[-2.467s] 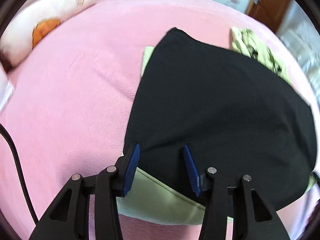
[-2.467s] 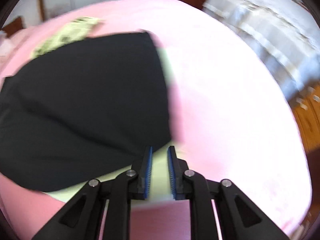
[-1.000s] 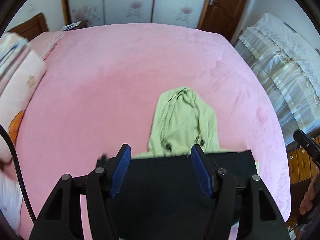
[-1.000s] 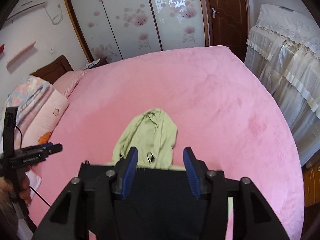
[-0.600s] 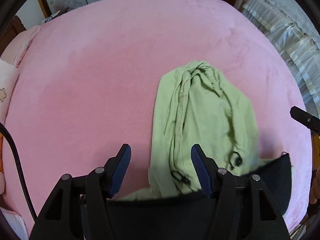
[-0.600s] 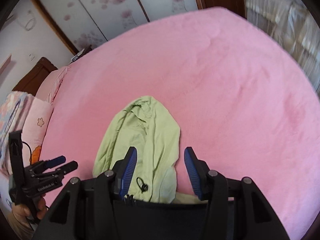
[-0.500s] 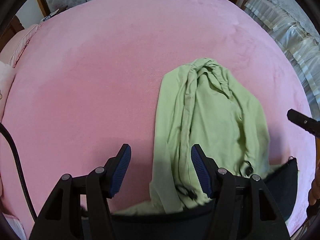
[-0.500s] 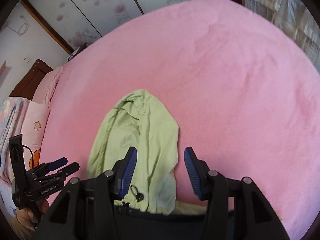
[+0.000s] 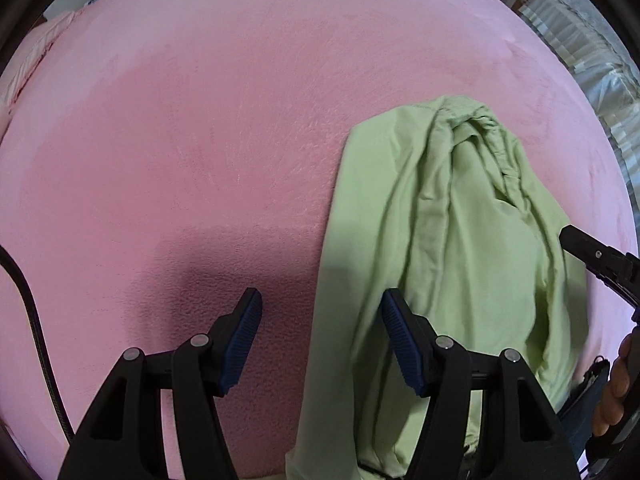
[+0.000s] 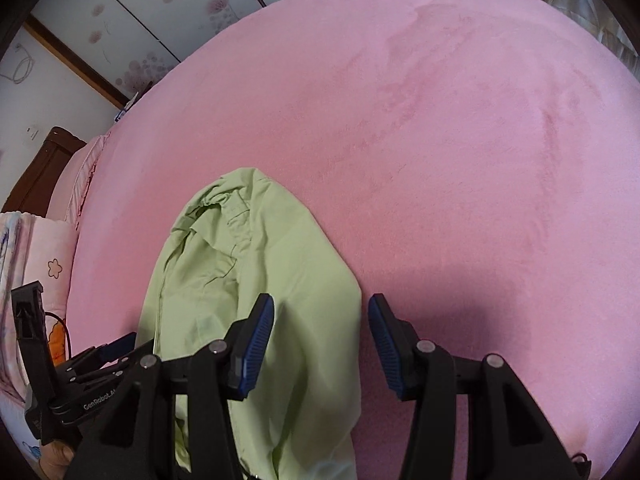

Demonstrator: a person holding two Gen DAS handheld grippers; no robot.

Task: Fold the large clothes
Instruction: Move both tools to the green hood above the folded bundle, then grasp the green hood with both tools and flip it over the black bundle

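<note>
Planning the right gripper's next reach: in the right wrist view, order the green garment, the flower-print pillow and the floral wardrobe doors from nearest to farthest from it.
1. Green garment: just ahead of the right gripper, under its left finger.
2. Flower-print pillow: far left, at the bed's edge.
3. Floral wardrobe doors: beyond the bed, top left.

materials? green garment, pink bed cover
Green garment: looks like thin matte woven or knit fabric, going by its soft creases and limp drape; fibre can't be told.
Pink bed cover: probably plush fleece, short matte nap with brush marks.
</note>
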